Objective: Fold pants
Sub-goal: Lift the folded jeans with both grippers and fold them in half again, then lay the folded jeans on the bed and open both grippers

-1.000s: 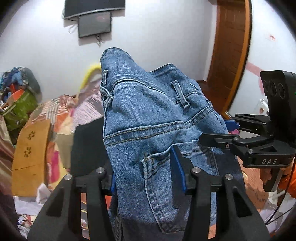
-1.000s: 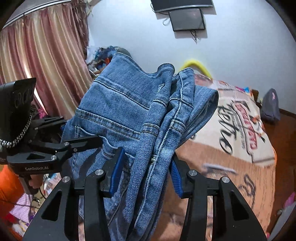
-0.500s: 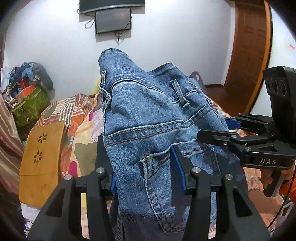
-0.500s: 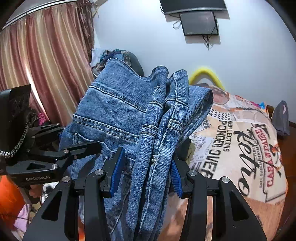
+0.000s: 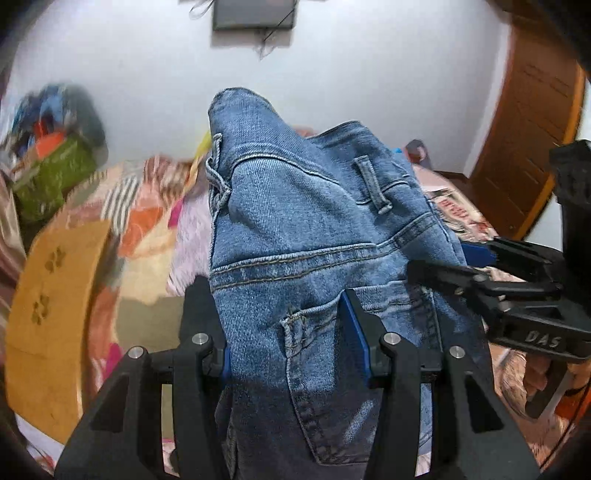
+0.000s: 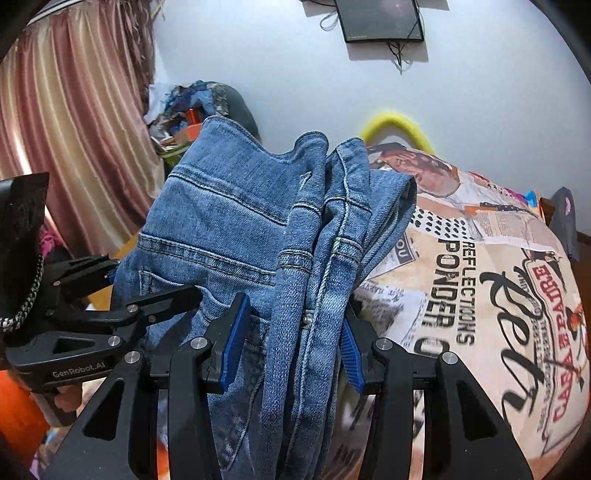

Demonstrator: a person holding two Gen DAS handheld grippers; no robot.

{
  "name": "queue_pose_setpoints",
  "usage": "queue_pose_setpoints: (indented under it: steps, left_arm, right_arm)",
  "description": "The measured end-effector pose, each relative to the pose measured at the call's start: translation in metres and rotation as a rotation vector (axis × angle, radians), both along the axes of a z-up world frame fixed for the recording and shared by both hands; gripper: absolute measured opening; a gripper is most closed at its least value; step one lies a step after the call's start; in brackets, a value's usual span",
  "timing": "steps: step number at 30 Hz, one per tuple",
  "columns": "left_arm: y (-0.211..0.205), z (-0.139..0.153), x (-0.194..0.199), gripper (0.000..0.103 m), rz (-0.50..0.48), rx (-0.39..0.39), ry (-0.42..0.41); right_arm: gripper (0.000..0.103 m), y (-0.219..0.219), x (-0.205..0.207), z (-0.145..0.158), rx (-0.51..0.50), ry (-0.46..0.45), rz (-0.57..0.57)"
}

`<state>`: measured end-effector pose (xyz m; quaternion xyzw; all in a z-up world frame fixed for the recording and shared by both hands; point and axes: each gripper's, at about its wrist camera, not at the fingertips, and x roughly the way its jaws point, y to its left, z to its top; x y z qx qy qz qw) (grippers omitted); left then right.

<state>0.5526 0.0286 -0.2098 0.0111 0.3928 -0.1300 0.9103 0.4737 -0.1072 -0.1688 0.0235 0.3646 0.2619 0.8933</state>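
Observation:
Blue denim pants [image 5: 306, 236] hang bunched in the air over a bed. My left gripper [image 5: 284, 325] is shut on the waist part by the back pocket, its blue pads [image 5: 356, 332] pressing the cloth. In the right wrist view the same pants [image 6: 258, 229] show folded waistband layers, and my right gripper [image 6: 291, 339] is shut on that thick bundle. The right gripper [image 5: 480, 280] appears at the right of the left wrist view; the left gripper [image 6: 114, 295] appears at the left of the right wrist view. The legs hang below, out of sight.
A bedspread [image 6: 480, 280] printed with words covers the bed below. A yellow-brown board [image 5: 51, 306] and striped bedding [image 5: 147, 206] lie at the left. A clothes pile [image 6: 195, 107], curtains [image 6: 66, 122], a wall-mounted screen [image 6: 380, 22] and a wooden door [image 5: 532, 122] ring the room.
Both grippers have carried the pants across the room and lower over the bed. The wall screen and door have slid in view, and the printed bedspread now fills more of the right wrist view.

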Motion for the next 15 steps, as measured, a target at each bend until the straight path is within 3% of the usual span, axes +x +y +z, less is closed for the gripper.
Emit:
queue_pose_setpoints:
  steps: [3,6,11,15]
  left_arm:
    - [0.008,-0.03,0.018,0.049,0.05,0.009,0.069]
    - [0.022,-0.042,0.021,0.049,0.129,0.055,0.062]
    - [0.038,-0.025,-0.006,0.049,0.158,0.082,0.01]
    - [0.035,0.002,-0.04,0.049,0.138,0.108,-0.059]
  right_arm:
    - [0.042,0.003,0.017,-0.019,-0.011,0.045,-0.006]
    - [0.043,0.004,0.016,-0.027,-0.05,0.055,-0.02]
    - [0.043,0.006,-0.01,-0.022,-0.138,0.059,-0.01]
    - [0.043,-0.001,-0.038,-0.002,-0.122,0.025,0.009]
